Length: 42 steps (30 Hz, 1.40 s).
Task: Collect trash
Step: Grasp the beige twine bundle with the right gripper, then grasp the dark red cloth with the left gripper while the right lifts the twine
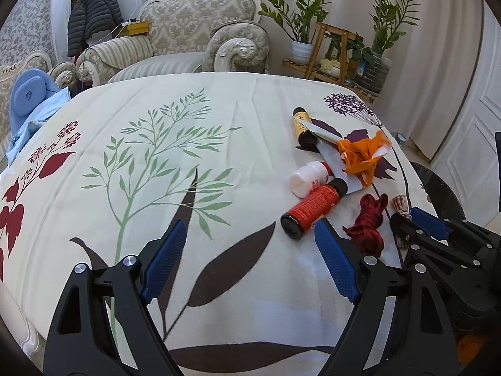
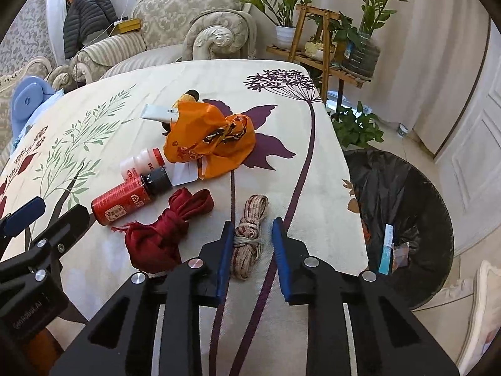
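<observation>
A beige striped cord bundle (image 2: pixel 250 216) lies on the flowered tablecloth (image 2: pixel 313 188) near its right edge. My right gripper (image 2: pixel 253 222) straddles it: the left pad rests against the cord and a narrow gap shows at the right pad. Left of it lie a dark red cloth bundle (image 2: pixel 166 232), a red bottle (image 2: pixel 125 200), a white bottle (image 2: pixel 141 159) and a crumpled orange plastic bag (image 2: pixel 213 138). My left gripper (image 1: pixel 250 223) hangs open above the bare cloth with nothing between its fingers, and the red bottle (image 1: pixel 310 210) lies just beyond its right fingertip.
A round bin lined with a black bag (image 2: pixel 400 206) stands on the floor off the table's right edge, with a few scraps inside. A white tube (image 2: pixel 159 111) and a brown bottle (image 1: pixel 302 125) lie behind the orange bag. Armchairs and potted plants stand beyond the table.
</observation>
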### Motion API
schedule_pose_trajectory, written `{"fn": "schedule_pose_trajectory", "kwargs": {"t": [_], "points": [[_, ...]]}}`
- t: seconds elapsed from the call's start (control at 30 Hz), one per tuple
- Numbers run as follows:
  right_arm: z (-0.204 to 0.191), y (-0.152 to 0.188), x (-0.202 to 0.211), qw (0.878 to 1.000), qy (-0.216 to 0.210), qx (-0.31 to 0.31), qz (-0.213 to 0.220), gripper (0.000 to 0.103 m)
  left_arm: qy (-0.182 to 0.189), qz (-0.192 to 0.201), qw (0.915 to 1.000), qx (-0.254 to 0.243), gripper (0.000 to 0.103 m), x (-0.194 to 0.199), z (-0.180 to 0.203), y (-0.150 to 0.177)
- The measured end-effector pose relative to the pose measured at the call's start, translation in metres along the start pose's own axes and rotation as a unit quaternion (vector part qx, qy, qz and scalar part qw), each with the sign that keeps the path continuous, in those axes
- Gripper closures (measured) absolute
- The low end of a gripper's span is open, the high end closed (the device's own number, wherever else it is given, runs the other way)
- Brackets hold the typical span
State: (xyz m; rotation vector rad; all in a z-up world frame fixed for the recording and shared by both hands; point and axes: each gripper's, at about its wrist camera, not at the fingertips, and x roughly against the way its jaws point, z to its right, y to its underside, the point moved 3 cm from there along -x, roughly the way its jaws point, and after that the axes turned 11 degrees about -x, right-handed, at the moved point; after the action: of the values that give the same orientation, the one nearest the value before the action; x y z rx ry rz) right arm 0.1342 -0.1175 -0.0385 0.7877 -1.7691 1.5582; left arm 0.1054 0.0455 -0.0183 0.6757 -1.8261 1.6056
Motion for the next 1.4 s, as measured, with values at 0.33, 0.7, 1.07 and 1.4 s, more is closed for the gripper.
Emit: {"fn": "schedule_pose_trajectory", "kwargs": {"t": [0.33, 0.7, 1.07, 1.4], "points": [[0.013, 0.001, 0.012, 1.000, -0.021, -0.009, 0.013, 0.084, 0.013, 0.005, 0.9998, -0.013, 0.021, 0.005, 0.019, -0.003], [0.051, 0.003, 0.024, 0.999, -0.019, -0.037, 0.025, 0.084, 0.049, 0.002, 0.9979, -0.043, 0.021, -0.003, 0.061, -0.007], [0.079, 0.005, 0.026, 0.997, -0.024, -0.062, 0.029, 0.084, 0.060, 0.005, 0.9973, -0.042, 0.021, 0.009, 0.070, -0.013], [0.094, 0.008, 0.022, 0.996, -0.022, -0.078, 0.024, 0.084, 0.051, -0.030, 0.9964, -0.060, 0.044, -0.028, 0.081, -0.018]]}}
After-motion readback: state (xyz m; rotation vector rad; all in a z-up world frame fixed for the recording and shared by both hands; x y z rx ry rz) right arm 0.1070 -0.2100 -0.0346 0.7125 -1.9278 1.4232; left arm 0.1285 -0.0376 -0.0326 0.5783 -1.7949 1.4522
